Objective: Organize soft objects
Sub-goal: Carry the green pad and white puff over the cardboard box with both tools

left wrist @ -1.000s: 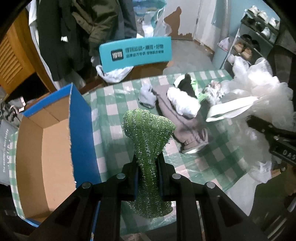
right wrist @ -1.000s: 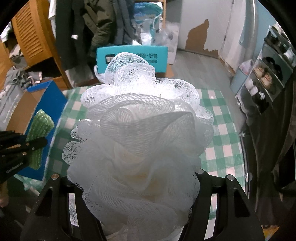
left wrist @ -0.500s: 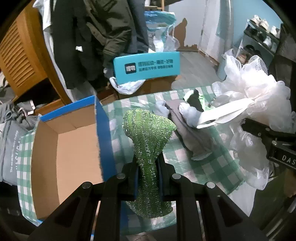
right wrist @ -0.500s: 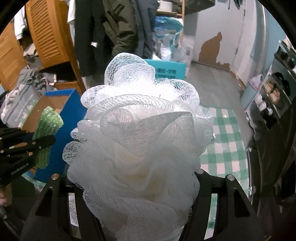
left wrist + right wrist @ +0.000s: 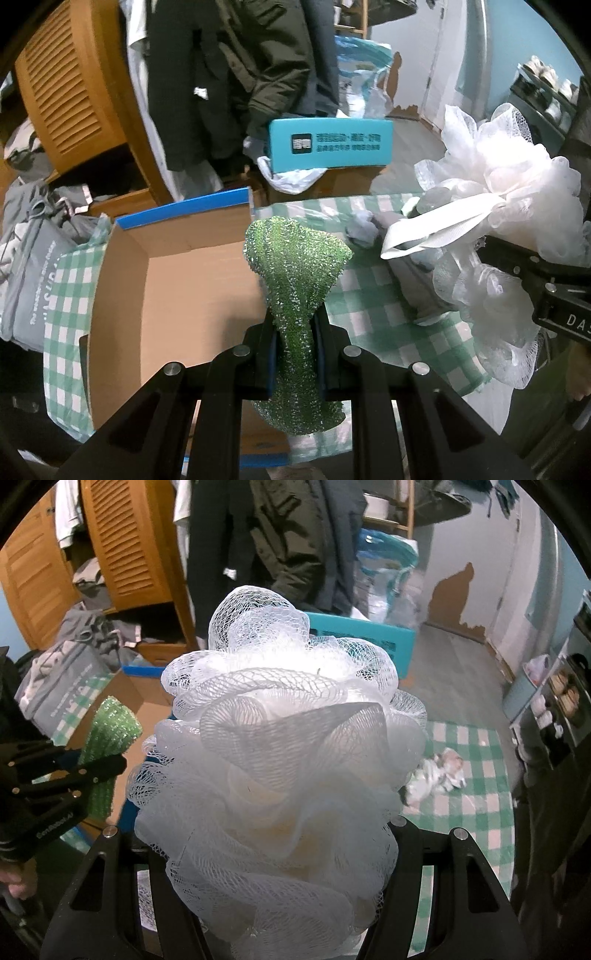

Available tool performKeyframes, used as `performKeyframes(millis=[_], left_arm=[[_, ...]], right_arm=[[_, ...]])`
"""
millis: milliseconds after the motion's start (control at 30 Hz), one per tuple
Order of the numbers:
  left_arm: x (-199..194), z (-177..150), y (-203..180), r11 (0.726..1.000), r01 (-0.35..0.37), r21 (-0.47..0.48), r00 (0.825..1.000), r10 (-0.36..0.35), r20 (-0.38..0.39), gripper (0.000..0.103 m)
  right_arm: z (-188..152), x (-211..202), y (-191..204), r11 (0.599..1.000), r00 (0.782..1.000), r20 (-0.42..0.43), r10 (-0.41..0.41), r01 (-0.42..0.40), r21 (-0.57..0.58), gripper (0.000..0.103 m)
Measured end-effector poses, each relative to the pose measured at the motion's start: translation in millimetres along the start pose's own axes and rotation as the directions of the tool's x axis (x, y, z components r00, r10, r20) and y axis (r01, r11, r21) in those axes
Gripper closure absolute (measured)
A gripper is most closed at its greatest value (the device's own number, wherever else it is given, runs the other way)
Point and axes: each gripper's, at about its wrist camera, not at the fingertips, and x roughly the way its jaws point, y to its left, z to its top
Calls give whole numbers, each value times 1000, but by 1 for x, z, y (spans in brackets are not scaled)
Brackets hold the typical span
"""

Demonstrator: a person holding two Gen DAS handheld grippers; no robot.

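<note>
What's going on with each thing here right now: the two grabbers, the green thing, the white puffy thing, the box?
left gripper: shut on the green scrub pad.
green scrub pad: pinched at its middle, held in the air.
right gripper: clamped around the white mesh bath pouf.
white mesh bath pouf: held up, fluffed out.
cardboard box: open, inside looks empty.

The black body of the right claw [image 5: 565, 314] bears the white letters "DAS", cut off at the edge. Print on the teal rectangular box [image 5: 330, 146] and the grey fabric bag [image 5: 33, 291] is too blurred to read.
</note>
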Motion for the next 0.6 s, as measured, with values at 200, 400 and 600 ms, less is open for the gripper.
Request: performKeyframes(millis=[200, 400, 600], left_arm=[[-4, -4, 26, 999, -24, -41, 1000, 25, 11, 87], [-7, -9, 51, 995, -41, -86, 999, 42, 12, 87], [-5, -13, 79, 989, -62, -136, 998, 63, 2, 87]], right_arm=[[13, 7, 24, 999, 1000, 2, 24, -24, -30, 41], [24, 16, 49, 997, 999, -8, 51, -51, -63, 41], [40, 26, 75, 992, 997, -15, 82, -83, -92, 41]])
